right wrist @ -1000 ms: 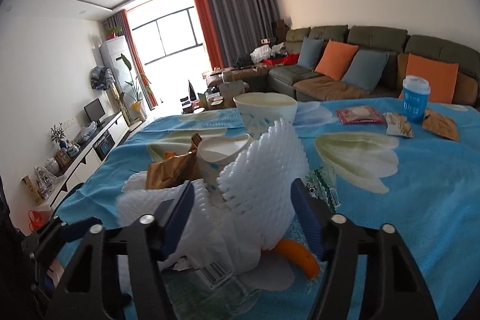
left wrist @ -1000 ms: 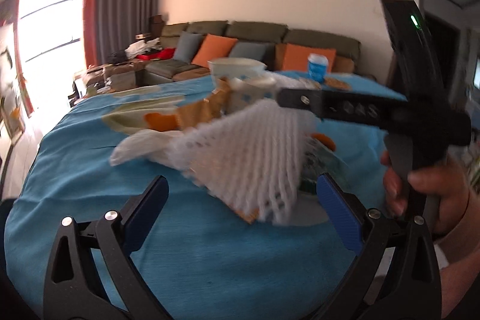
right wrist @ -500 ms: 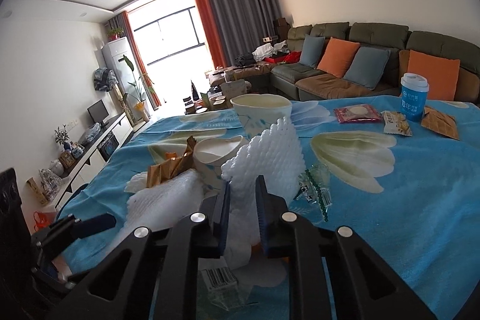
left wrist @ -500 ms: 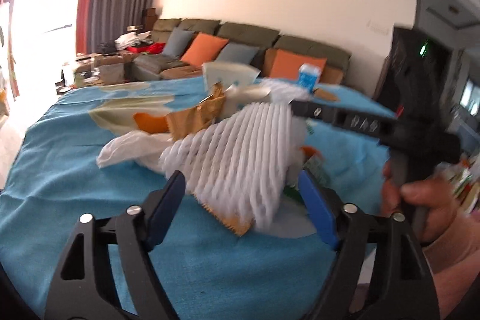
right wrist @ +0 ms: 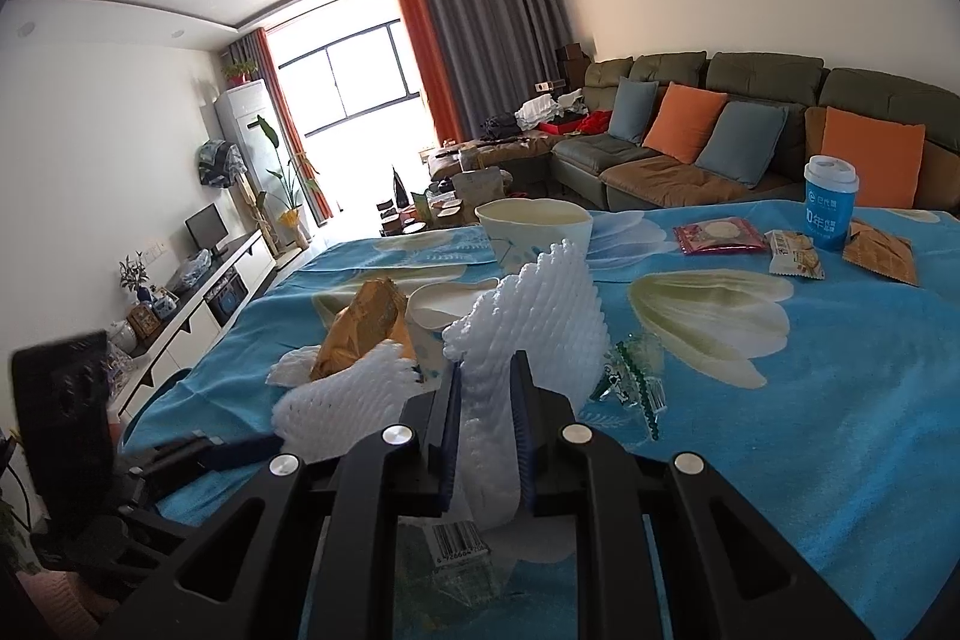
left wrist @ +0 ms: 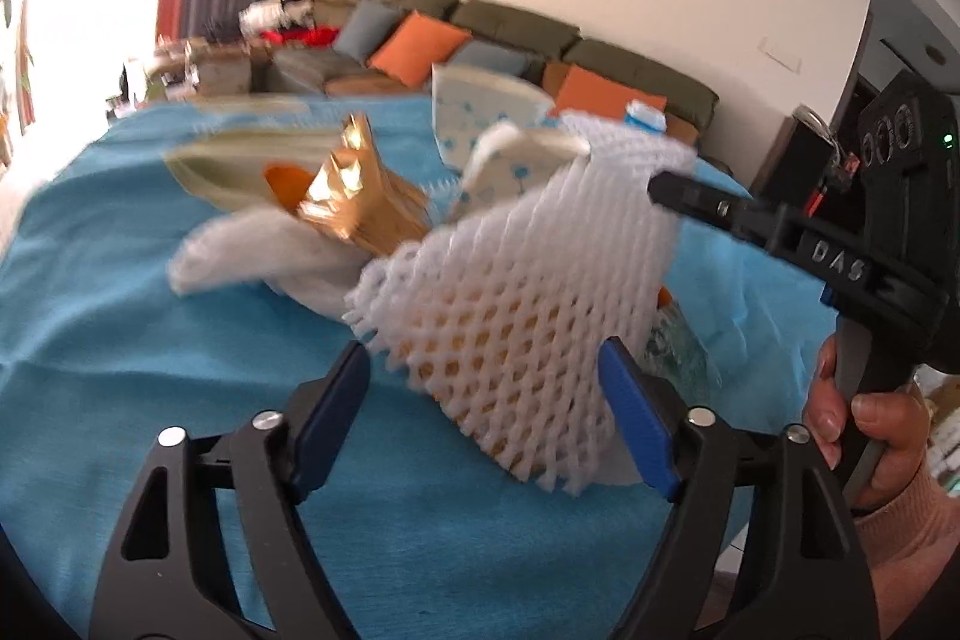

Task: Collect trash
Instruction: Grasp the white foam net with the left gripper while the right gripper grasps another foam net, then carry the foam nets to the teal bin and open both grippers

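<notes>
A white foam net [left wrist: 522,304] stands up from a pile of trash on the blue tablecloth [left wrist: 150,340]. My right gripper [right wrist: 485,391] is shut on this net [right wrist: 528,316]; in the left wrist view it [left wrist: 666,190] pinches the net's upper edge from the right. My left gripper [left wrist: 483,358] straddles the net's lower part, jaws closing, pads beside the foam but not visibly pressing it. Behind the net lie a gold wrapper [left wrist: 354,202], white tissue [left wrist: 240,250] and a tipped paper cup [right wrist: 438,316].
A paper bowl [right wrist: 534,226] stands behind the pile. A clear green-printed wrapper [right wrist: 630,382] and a barcoded plastic piece [right wrist: 456,544] lie near my right gripper. At the far right are a blue cup [right wrist: 831,196] and snack packets [right wrist: 720,238]. A hand [left wrist: 852,418] holds the right gripper.
My right gripper has shut on the foam net. My left gripper has come closer to the net, rolled, and its jaws have narrowed around the net's lower part.
</notes>
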Action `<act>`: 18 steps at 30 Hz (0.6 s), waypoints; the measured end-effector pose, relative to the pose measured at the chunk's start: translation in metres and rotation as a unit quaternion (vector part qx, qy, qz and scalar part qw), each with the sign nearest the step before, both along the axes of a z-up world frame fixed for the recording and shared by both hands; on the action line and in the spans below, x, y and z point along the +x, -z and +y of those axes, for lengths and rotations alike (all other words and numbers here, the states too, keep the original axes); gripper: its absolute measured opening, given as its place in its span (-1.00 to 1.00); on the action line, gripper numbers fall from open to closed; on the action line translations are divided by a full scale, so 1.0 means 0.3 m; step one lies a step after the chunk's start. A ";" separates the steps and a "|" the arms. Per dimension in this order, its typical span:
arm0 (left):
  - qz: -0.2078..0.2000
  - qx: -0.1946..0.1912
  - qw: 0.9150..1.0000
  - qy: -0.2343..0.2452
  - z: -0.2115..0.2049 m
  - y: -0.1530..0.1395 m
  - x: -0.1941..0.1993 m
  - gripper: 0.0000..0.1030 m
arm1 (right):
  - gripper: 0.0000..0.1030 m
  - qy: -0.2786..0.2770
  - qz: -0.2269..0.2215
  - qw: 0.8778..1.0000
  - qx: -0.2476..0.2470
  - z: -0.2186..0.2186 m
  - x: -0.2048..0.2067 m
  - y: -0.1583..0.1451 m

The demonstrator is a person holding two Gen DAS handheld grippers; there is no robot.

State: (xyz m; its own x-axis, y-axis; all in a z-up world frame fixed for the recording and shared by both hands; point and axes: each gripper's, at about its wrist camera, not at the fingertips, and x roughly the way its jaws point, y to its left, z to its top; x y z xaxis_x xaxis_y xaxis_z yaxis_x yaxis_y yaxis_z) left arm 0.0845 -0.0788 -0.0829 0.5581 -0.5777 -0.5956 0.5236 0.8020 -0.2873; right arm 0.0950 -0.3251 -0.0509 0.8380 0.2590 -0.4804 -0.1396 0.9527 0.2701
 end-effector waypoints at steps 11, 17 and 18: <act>-0.007 -0.035 0.999 -0.008 0.077 -0.021 -0.024 -0.90 | -0.74 -0.001 -0.043 0.999 -0.016 0.009 -0.050 -0.107; -0.042 -0.067 0.997 -0.023 0.213 -0.112 -0.088 -0.90 | -0.74 -0.035 -0.078 0.996 -0.012 0.050 -0.093 -0.198; -0.051 -0.074 0.996 -0.030 0.252 -0.135 -0.101 -0.90 | -0.74 -0.048 -0.084 0.995 -0.009 0.070 -0.098 -0.214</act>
